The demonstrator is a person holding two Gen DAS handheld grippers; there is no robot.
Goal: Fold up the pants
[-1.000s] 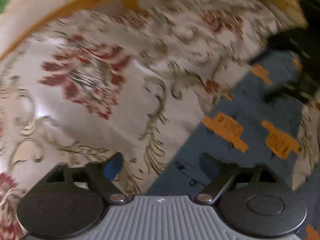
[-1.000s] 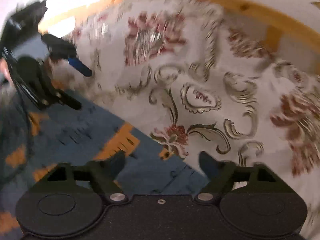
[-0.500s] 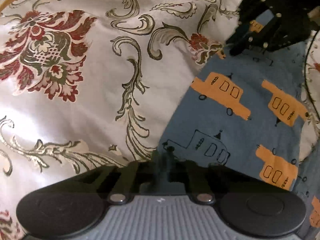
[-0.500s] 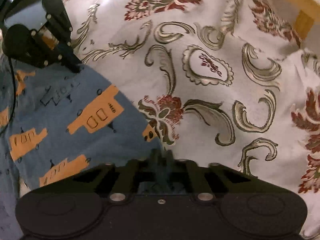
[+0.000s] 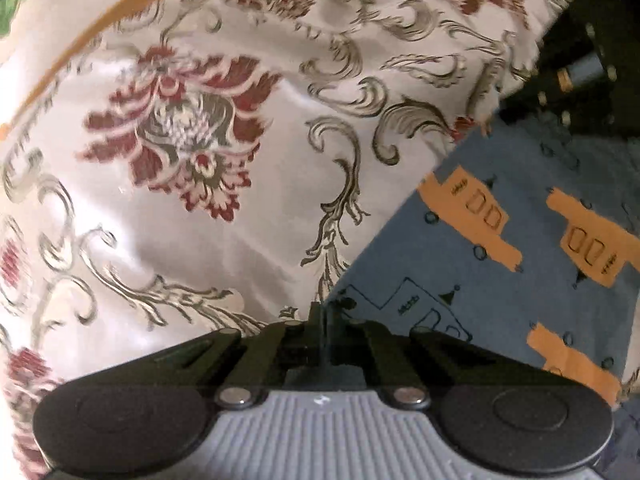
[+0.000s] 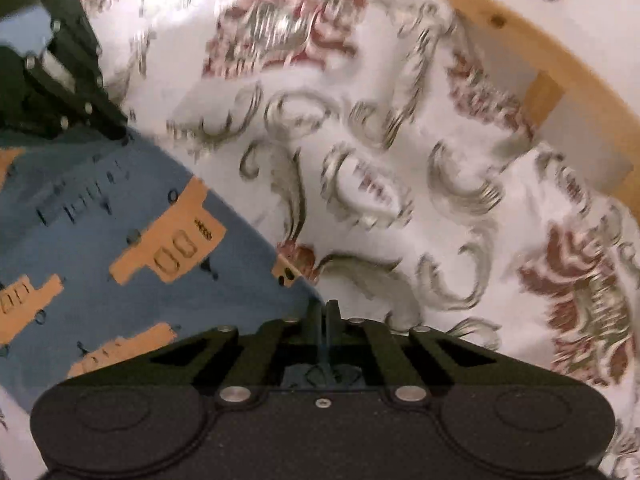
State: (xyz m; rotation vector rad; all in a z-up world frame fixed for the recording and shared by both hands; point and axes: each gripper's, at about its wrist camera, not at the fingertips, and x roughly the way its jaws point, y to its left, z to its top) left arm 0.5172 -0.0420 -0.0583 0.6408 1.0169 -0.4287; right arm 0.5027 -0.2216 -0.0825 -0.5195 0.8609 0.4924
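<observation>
The pants (image 5: pixel 500 248) are blue with orange vehicle prints and lie on a floral bedspread (image 5: pixel 192 152). In the left wrist view my left gripper (image 5: pixel 323 316) is shut on the near left corner of the pants' edge. In the right wrist view the pants (image 6: pixel 120 240) fill the lower left, and my right gripper (image 6: pixel 325 312) is shut on their near right corner. Each view shows the other gripper at the far end of the same edge: the right one (image 5: pixel 576 80) at upper right, the left one (image 6: pixel 68 80) at upper left.
The white bedspread (image 6: pixel 400 184) with red flowers and grey scrolls covers the bed. A wooden bed rail (image 6: pixel 552 80) curves along the far side; the same rail (image 5: pixel 120 8) shows in the left wrist view, with pale wall beyond.
One second ago both grippers were open above the pants. They closed on the two corners of the edge half a second ago and have since lifted and tilted, so the rail is back in view.
</observation>
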